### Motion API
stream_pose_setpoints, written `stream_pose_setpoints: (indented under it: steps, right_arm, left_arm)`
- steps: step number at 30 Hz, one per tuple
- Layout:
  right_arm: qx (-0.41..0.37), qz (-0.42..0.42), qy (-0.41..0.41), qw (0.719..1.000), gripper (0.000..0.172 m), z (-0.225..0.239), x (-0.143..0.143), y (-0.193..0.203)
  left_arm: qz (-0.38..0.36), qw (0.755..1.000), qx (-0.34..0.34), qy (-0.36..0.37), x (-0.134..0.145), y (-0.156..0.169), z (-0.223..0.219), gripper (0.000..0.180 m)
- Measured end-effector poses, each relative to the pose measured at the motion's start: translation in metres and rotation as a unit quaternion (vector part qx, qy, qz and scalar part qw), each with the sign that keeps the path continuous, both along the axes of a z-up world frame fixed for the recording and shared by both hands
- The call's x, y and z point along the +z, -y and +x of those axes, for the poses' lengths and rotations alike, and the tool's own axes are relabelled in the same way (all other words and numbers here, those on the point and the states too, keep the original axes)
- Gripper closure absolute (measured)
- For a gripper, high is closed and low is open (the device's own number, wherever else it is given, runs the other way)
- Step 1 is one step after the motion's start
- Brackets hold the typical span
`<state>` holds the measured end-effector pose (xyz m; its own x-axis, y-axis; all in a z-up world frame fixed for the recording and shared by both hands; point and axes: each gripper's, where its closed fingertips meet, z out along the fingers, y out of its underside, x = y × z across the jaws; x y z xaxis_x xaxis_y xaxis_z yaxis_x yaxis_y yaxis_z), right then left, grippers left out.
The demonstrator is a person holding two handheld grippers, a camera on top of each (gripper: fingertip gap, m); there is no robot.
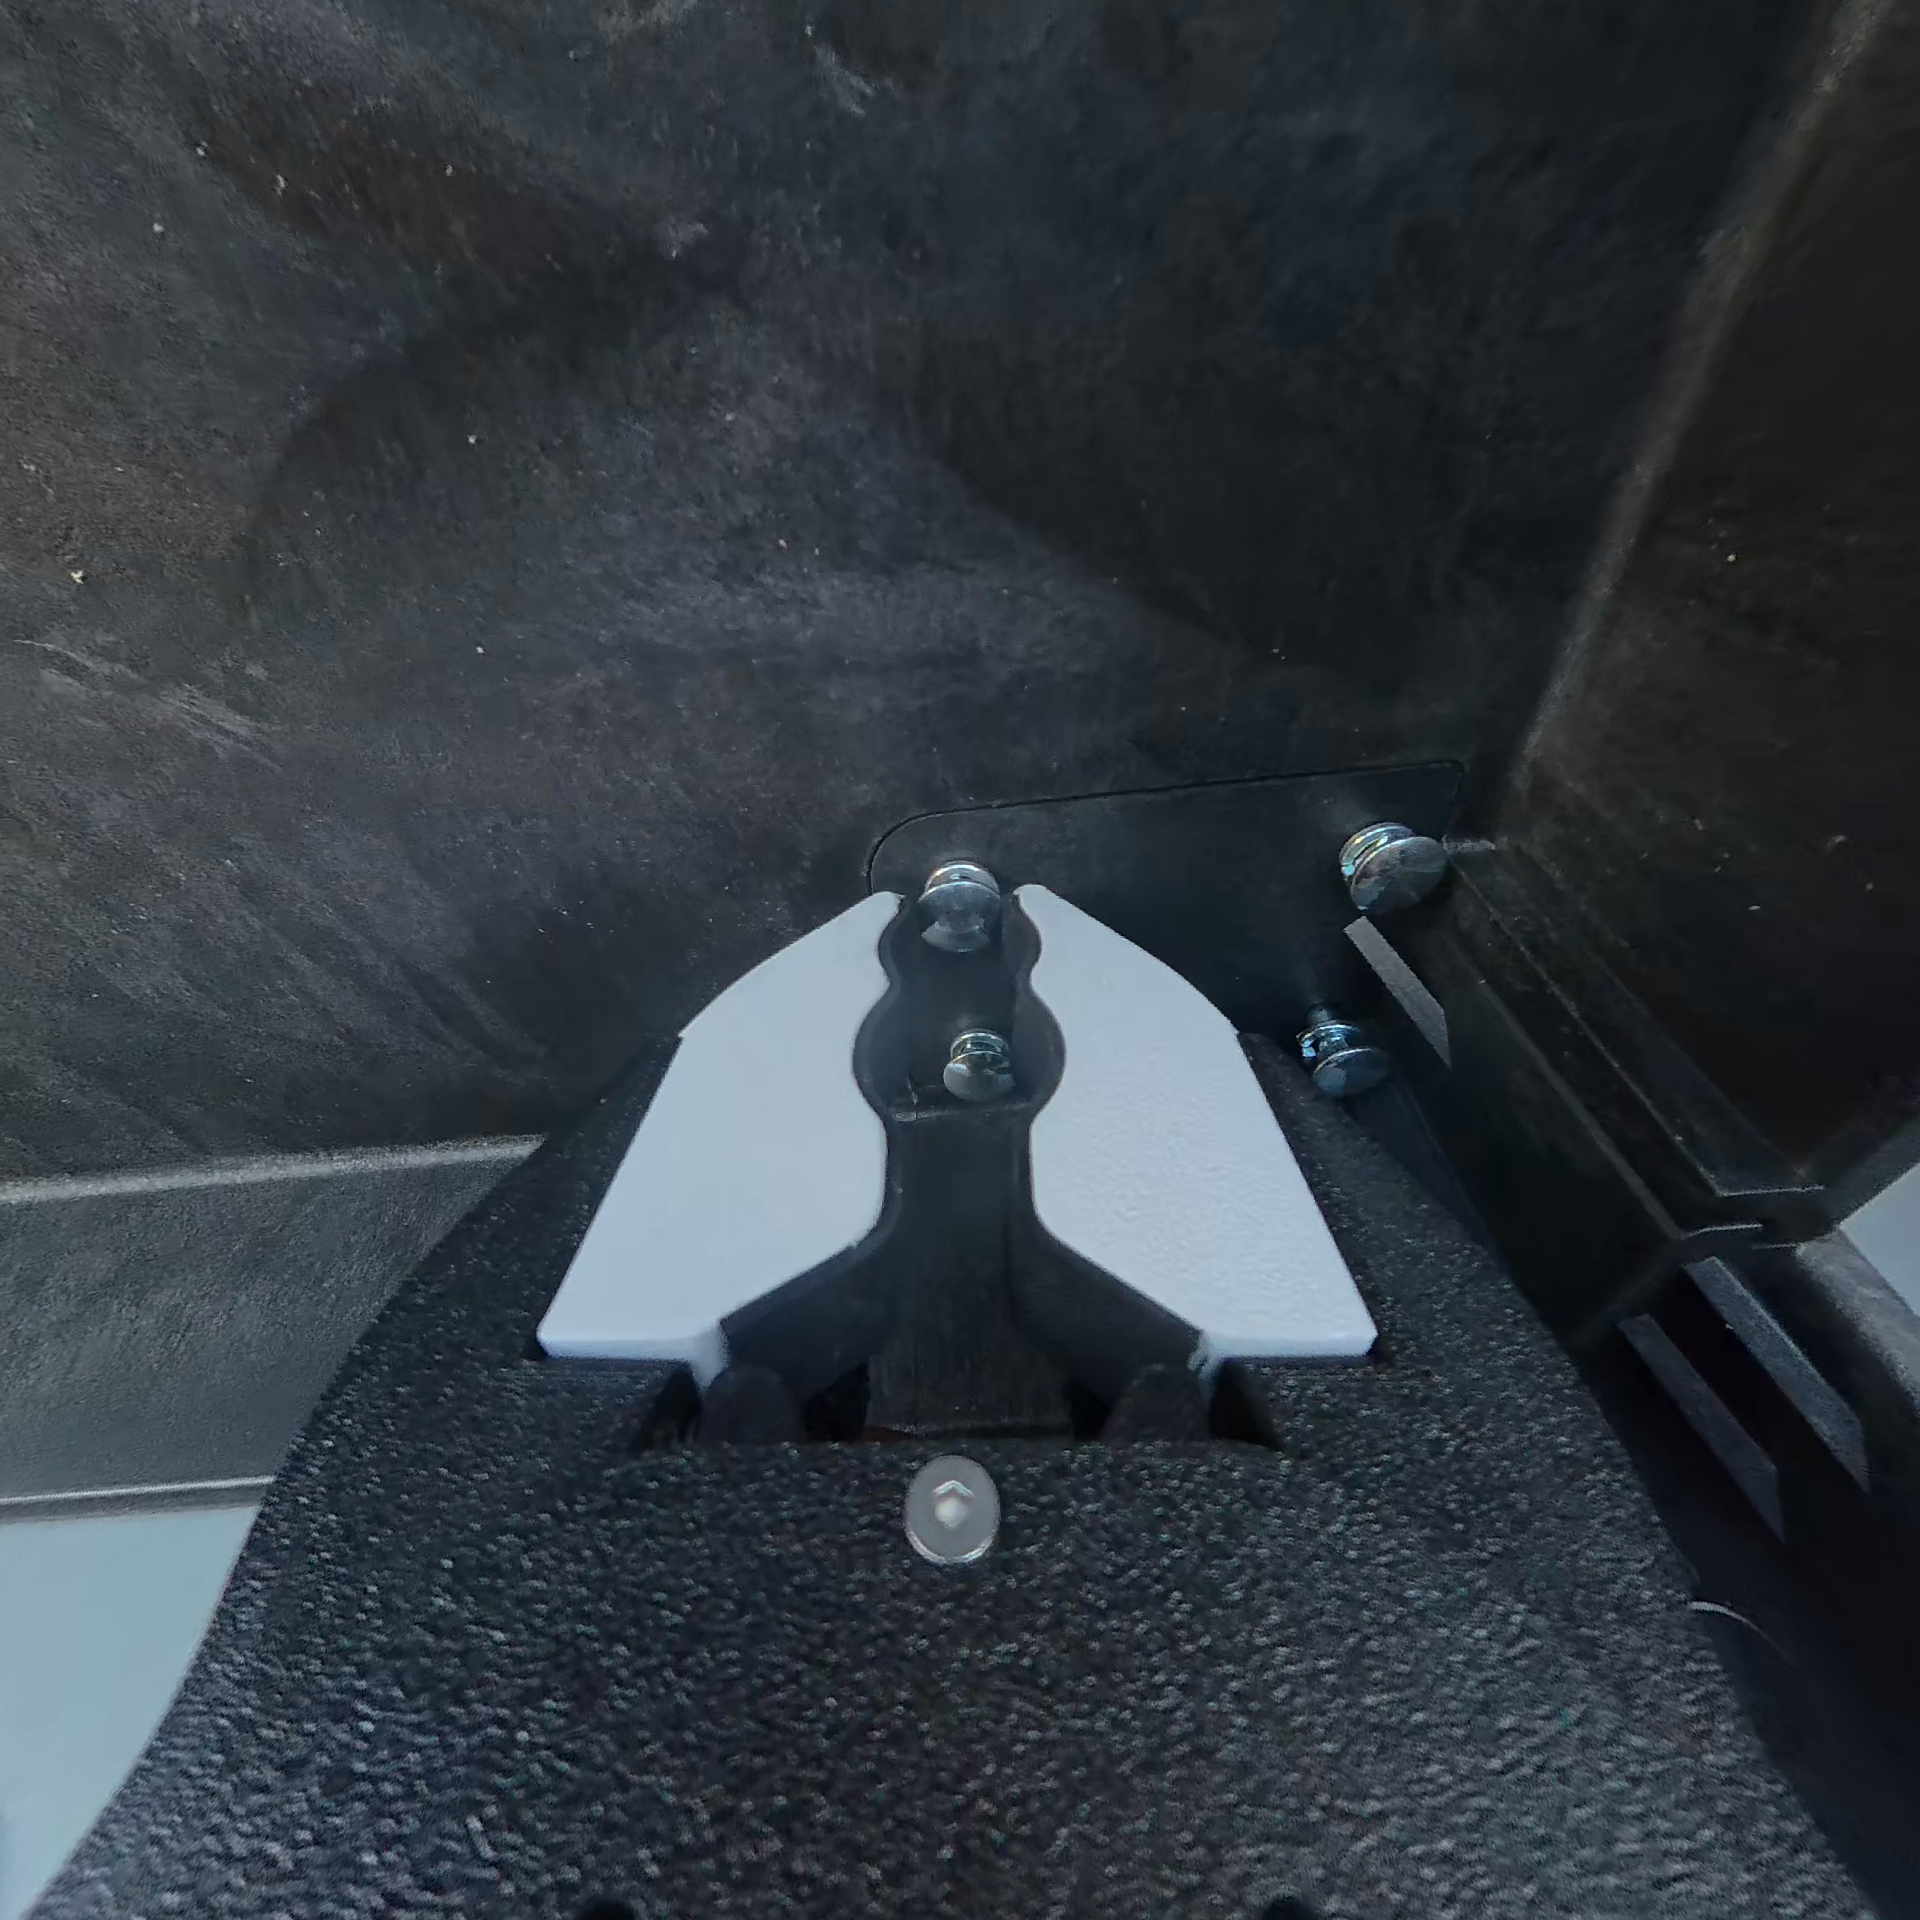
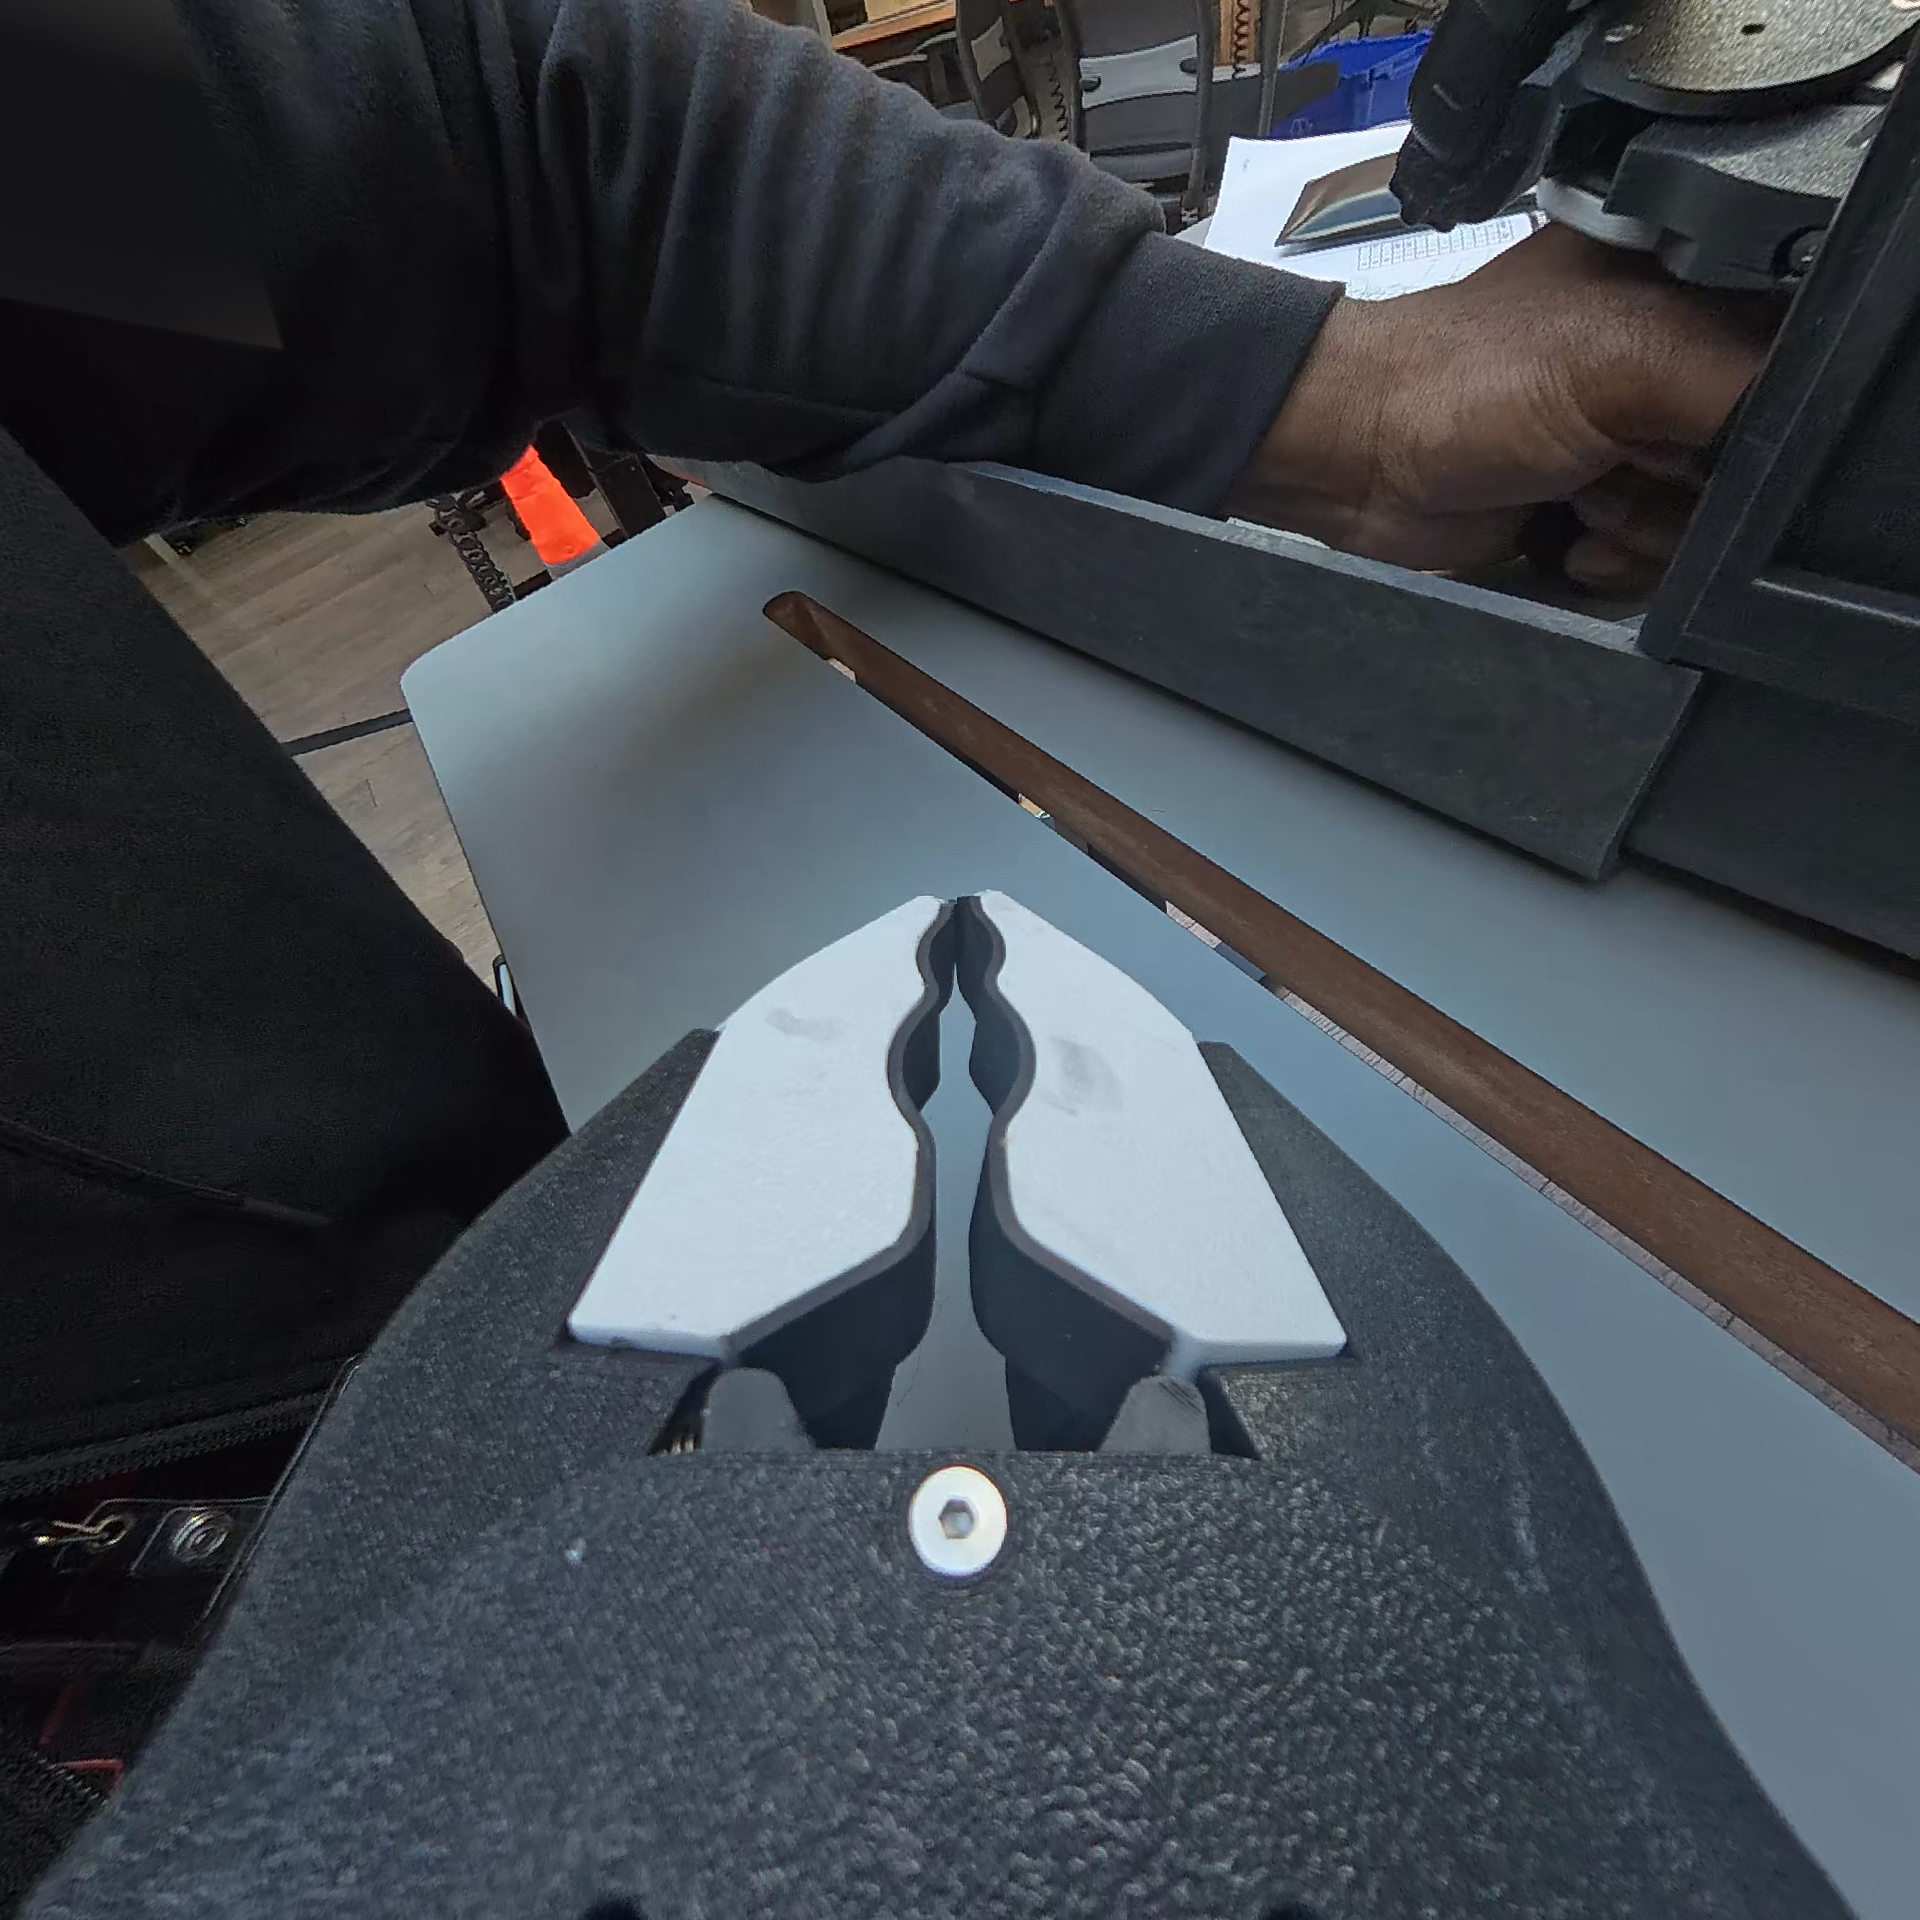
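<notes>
On black bracket [image 1: 1164, 862]: four screws [image 1: 1390, 862]

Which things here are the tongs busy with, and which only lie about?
In use: left tongs astride a screw on the black bracket.

Lying about: brown strip across the grey table, papers, blue bin; right tongs shut, holding nothing.

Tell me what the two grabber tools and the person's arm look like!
Each gripper, left and right, has two pale grey fingers with wavy black inner edges, on a bumpy black body with one silver bolt. The person's arm wears a dark fleece sleeve with a ribbed cuff.
</notes>
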<state>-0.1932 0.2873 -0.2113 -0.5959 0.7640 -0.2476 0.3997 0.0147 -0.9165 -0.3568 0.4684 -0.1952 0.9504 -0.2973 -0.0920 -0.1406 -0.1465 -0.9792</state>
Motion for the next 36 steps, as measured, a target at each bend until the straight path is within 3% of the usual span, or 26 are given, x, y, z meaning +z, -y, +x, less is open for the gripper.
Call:
stream_pose_setpoints:
  steps: [36]
  right_arm:
    - [0.004,-0.002,0.002,1.000,0.172,-0.0002,-0.0004,0.0014]
  left_arm:
    - [-0.001,1.000,0.000,0.002,0.0009,-0.0004,-0.0002,0.165]
